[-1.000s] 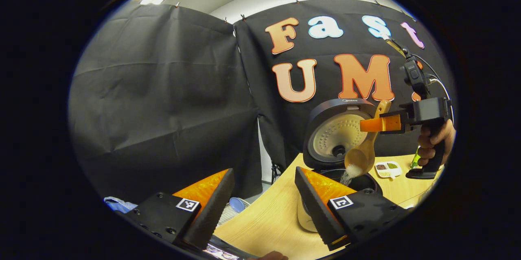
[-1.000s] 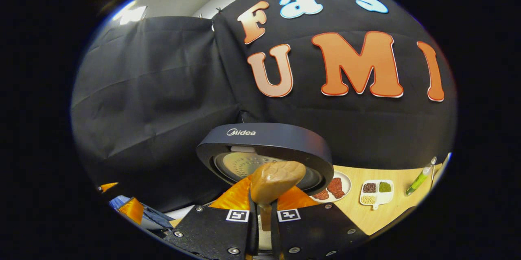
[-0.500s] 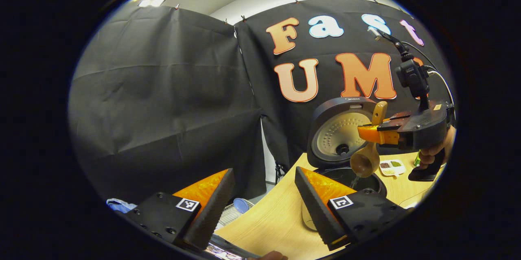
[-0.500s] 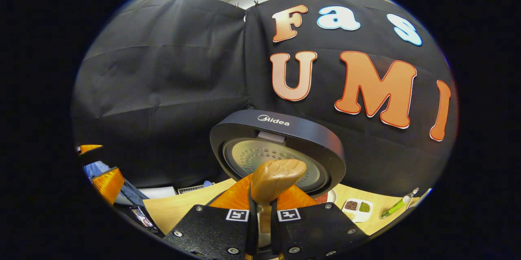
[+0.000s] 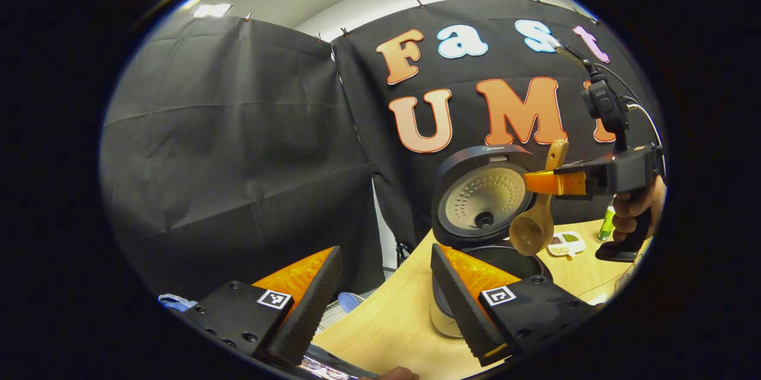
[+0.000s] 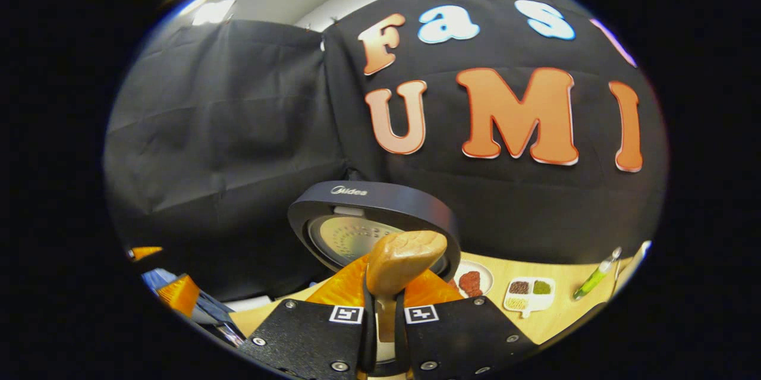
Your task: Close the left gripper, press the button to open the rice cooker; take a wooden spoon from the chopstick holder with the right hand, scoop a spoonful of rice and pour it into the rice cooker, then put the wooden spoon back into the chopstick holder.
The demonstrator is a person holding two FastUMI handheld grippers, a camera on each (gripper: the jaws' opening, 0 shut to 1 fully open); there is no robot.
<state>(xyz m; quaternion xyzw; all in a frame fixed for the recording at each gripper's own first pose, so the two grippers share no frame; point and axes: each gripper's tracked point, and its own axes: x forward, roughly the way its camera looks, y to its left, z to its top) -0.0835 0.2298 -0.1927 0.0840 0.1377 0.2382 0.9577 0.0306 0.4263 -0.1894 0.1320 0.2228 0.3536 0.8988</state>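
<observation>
Booth dim; black cloth wall [image 5: 238, 148] absorbs most light. Light comes from above: bright ceiling panel [image 5: 209, 10] at upper left of left gripper view, same panel [image 6: 211, 11] blown out white in right gripper view. Soft sheen on rice cooker lid [image 6: 380, 201], small glare on wooden spoon handle end [image 6: 404, 252]. Table [image 5: 392, 320] evenly lit, shadows soft. Strong fisheye bending at edges, rim slightly blurred. Near fingers [image 5: 309, 302] slightly soft; centre sharp.
</observation>
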